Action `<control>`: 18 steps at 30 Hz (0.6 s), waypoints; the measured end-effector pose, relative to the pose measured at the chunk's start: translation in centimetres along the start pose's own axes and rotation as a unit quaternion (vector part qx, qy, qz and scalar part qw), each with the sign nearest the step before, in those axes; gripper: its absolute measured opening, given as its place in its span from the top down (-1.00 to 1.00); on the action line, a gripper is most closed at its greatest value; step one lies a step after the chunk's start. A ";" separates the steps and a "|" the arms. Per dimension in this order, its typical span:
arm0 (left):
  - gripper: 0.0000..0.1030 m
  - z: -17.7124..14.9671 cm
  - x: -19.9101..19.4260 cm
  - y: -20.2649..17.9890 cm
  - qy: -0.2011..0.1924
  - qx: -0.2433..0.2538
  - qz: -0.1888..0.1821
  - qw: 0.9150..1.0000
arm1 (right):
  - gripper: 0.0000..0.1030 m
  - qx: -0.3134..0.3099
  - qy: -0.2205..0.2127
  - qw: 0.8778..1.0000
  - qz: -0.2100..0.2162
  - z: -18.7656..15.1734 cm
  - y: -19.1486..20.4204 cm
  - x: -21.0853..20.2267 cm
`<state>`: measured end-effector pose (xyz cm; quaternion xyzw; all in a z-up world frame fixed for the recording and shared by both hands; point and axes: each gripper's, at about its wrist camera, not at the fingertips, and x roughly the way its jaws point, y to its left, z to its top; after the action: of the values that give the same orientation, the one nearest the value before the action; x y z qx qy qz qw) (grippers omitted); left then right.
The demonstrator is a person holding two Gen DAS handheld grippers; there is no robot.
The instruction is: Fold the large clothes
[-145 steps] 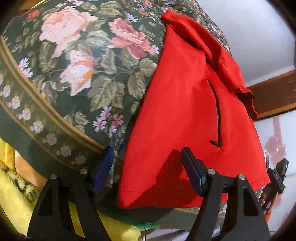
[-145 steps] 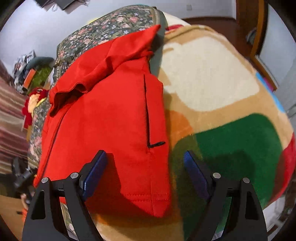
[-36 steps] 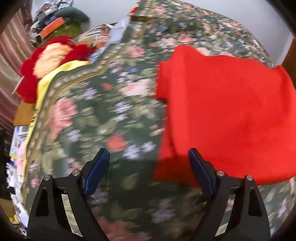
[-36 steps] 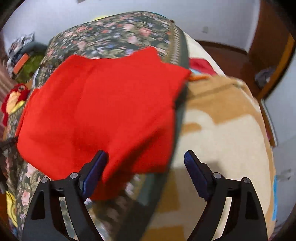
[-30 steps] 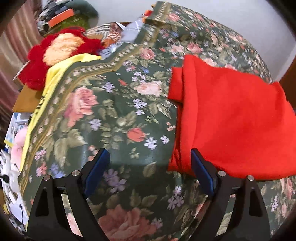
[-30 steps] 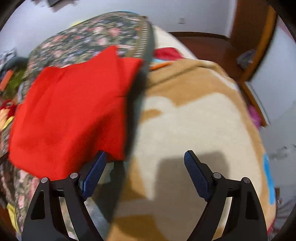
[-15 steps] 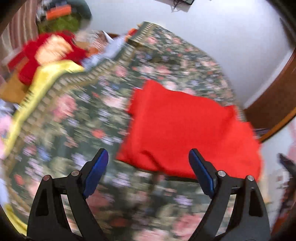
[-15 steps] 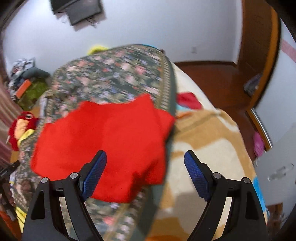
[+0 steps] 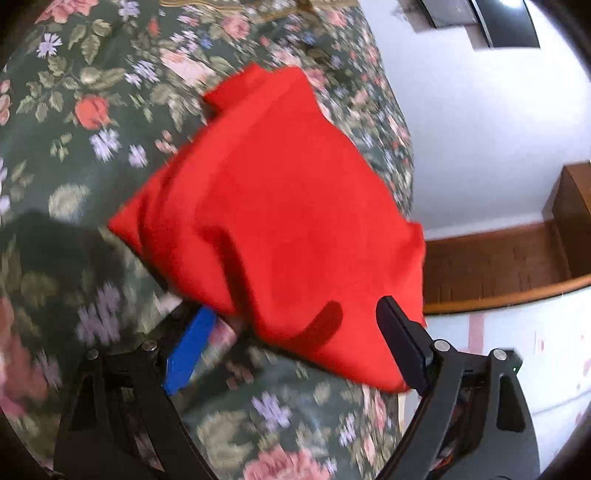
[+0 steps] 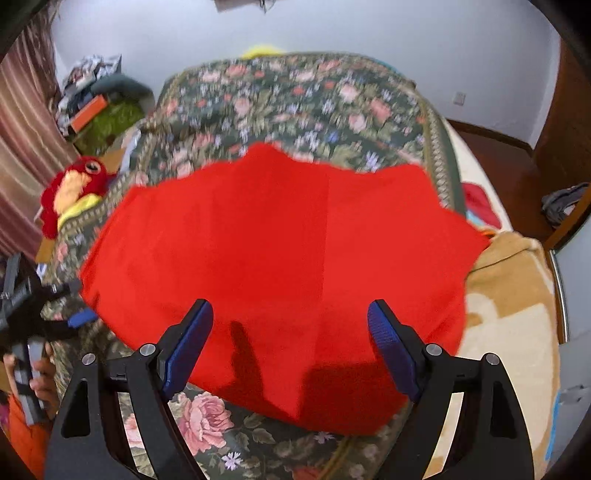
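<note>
Wall television [image 9: 491, 22] only left-wrist view

Your red garment [image 10: 288, 258] lies folded into a compact, layered bundle, flat on the floral bedspread [image 10: 295, 99], one corner jutting toward 12 o'clock.

Folded red garment [image 10: 280, 258] on floral bedspread [image 10: 295, 99].

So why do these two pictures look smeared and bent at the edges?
Left wrist view: motion blur smears the floral green bedspread and the edges of the folded red cloth garment; the wall bows from the fisheye lens. Right wrist view: flowers far up the bedspread blur while the pink rose near the tool is sharper; dark finger shadows fall on the garment.
</note>
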<state>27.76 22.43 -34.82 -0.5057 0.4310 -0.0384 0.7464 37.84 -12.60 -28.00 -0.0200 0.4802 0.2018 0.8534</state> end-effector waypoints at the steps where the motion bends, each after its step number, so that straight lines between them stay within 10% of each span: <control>1: -0.67 0.5 0.2 0.3 -0.003 -0.007 -0.002 1.000 | -0.62 0.001 0.004 1.000 0.001 -0.2 0.0 0.3; 10: -0.44 3.6 3.7 -0.5 -0.026 -0.003 -0.057 0.998 | -0.64 0.017 0.020 1.000 0.015 -0.3 -0.7 1.7; 18: 0.40 5.9 4.5 0.1 -0.060 -0.017 -0.021 0.998 | -0.64 0.011 0.022 1.000 0.000 0.6 -0.2 1.7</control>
<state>34.63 24.51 -36.93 -0.5287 0.3751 -0.0164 0.7612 39.19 -12.08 -29.08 -0.0154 0.5011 0.1963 0.8427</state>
